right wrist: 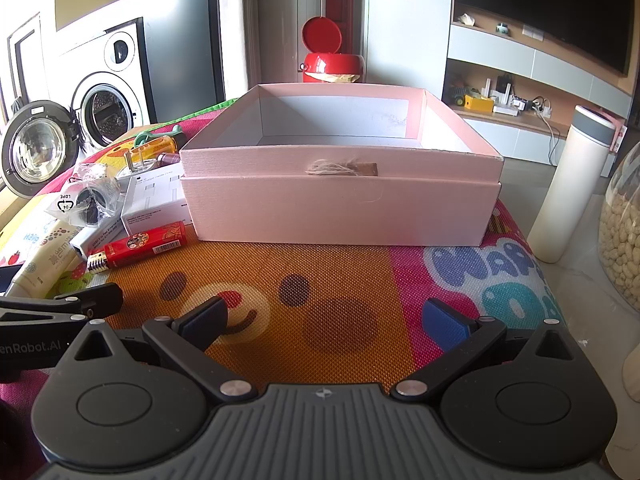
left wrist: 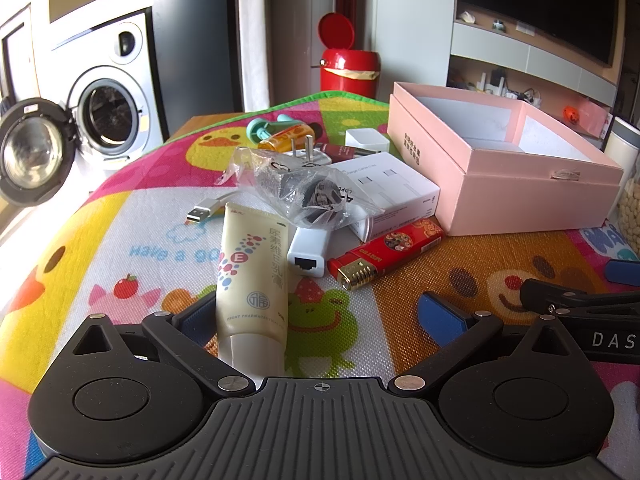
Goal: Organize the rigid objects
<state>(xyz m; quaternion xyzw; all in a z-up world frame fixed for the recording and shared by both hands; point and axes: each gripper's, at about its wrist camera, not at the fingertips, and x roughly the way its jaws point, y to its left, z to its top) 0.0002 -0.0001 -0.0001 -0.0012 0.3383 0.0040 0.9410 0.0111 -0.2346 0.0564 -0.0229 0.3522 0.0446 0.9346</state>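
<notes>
An open pink box stands on the colourful mat, empty inside. Left of it lie a cream tube, a red lighter, a white adapter, a white carton, a plastic bag with dark parts, a USB cable, a plug and an orange bottle. My left gripper is open, the tube's cap end lying between its fingers. My right gripper is open and empty before the box.
A white flask and a glass jar of beans stand right of the box. A red bin and a washing machine with its door open stand beyond the table. The right gripper's arm shows at the left view's right edge.
</notes>
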